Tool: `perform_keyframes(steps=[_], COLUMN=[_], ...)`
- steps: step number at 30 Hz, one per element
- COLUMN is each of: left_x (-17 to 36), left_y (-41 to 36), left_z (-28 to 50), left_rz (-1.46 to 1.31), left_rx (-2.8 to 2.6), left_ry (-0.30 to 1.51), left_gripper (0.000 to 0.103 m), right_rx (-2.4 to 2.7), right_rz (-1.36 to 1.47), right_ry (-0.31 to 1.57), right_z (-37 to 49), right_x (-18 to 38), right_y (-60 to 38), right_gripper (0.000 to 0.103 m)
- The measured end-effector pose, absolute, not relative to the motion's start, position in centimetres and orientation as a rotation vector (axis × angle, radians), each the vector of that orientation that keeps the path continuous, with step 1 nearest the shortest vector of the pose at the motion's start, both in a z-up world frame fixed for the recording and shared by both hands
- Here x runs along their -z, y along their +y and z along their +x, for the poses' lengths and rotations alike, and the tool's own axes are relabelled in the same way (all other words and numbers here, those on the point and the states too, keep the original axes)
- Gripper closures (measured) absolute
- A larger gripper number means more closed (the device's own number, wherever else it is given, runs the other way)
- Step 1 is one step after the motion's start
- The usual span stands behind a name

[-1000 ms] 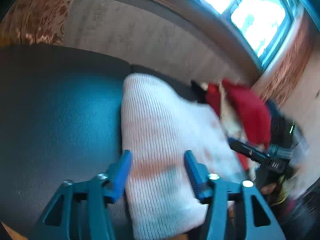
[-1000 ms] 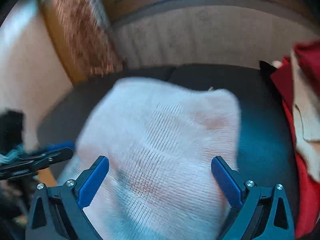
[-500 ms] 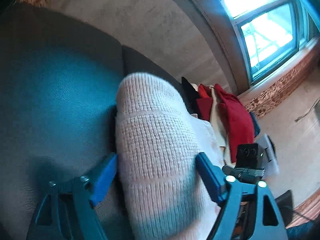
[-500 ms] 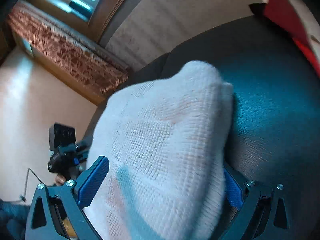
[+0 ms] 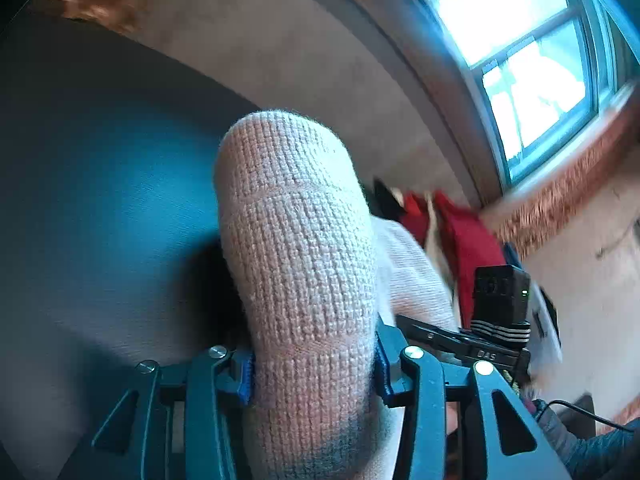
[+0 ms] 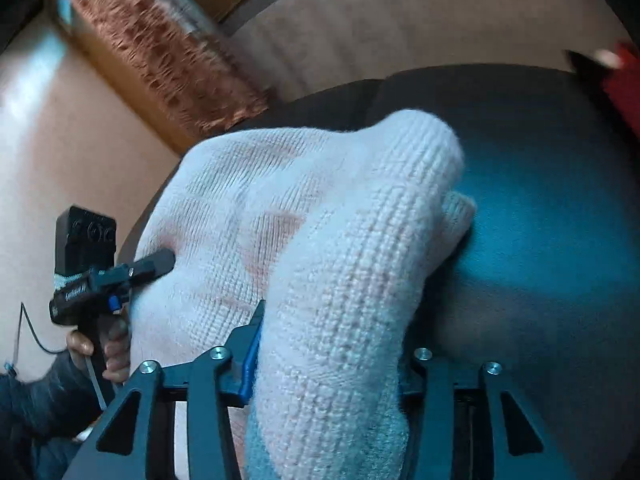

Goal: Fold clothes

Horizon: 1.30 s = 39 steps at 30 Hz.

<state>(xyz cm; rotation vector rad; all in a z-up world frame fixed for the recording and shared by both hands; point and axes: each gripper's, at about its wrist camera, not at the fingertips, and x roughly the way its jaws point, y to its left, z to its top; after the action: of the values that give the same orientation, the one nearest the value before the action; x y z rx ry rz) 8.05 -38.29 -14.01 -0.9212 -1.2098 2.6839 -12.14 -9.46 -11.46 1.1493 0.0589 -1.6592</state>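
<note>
Both claws pinch the same garment: our left gripper point(image 5: 314, 372) has its blue pads pressed into a thick bunched fold of the white knit sweater point(image 5: 304, 264), and our right gripper point(image 6: 324, 364) clamps another rolled edge of that sweater point(image 6: 340, 280), with only its left blue pad showing and the other buried in the knit. We see the sweater lying on the dark sofa seat point(image 5: 100, 220), its far end rounded and raised above the cushion in the left wrist view. In the right wrist view the cloth spreads leftward toward the seat's near left edge, where our left gripper point(image 6: 154, 262) bites into it, held by a hand point(image 6: 108, 348). To the left of the fold the seat lies bare up to the beige backrest point(image 5: 320, 60). On the right side a heap of red clothes point(image 5: 464, 236) crowds the far end of the seat, just beyond the sweater. A bright window point(image 5: 520, 52) sits above the backrest, far right.
</note>
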Motion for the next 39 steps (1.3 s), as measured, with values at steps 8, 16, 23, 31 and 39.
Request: perform_keyframes(steps=[8,16,23,31,39], left_x=[9.1,9.1,14.3,11.3,12.3], left_y=[-51.5,-64.6,-70.4,-69.3,-70.0], left_z=[21.0,30.4,34.7,35.5,34.8], left_rz=[-0.678,-0.667,-0.854,-1.028,-1.320], left_rx=[-3.079,-3.418,-3.404,-3.575,-3.520], left_ry=[-1.321,-1.538,-1.853,-1.759,-1.828], left_gripper=[0.060,0.060,0.055,0.048,0.036], right_rx=[1.370,1.213,1.245,1.219,1.032], right_rz=[1.009,0.933,0.905,0.575,0.569], right_ry=[0.167,0.296,0.483,0.628,0.830], right_z=[-7.2,-0.3,3.4,8.0,12.9], right_x=[9.0,8.0,10.9,8.1,12.4], right_y=[-30.8,-53.5,-61.6,-59.7,-61.0], right_gripper=[0.059,0.063,0.068,0.067,0.066])
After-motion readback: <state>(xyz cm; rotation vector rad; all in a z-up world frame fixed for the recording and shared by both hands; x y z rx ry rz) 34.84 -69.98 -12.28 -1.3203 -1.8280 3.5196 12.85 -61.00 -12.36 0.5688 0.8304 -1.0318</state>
